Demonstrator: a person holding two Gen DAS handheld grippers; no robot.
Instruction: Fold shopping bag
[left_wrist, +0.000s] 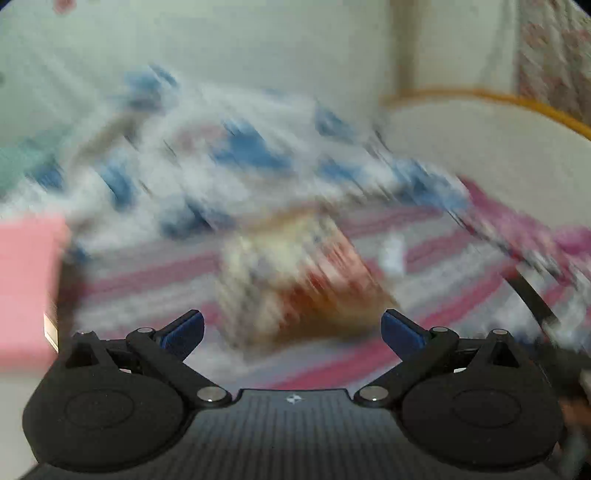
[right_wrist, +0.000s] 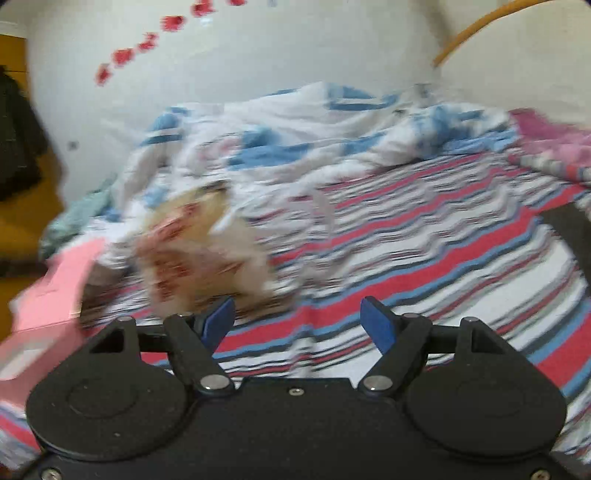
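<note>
On the striped bed sheet (right_wrist: 424, 236), the crumpled shopping bag (right_wrist: 195, 251) lay at ten o'clock from the right gripper (right_wrist: 297, 323), dead ahead of the left gripper (left_wrist: 291, 332). Both grippers gaped wide, holding nothing. It looked light, soft and crinkly, best pinched by its edges

Pink box (right_wrist: 55, 295) beside shopping bag (right_wrist: 199, 251)

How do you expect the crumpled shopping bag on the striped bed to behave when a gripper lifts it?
The shopping bag looks crumpled and thin, so it will probably flop and sag. It likely weighs little, and may slide on the soft striped sheet. Blur hides its material.
</note>
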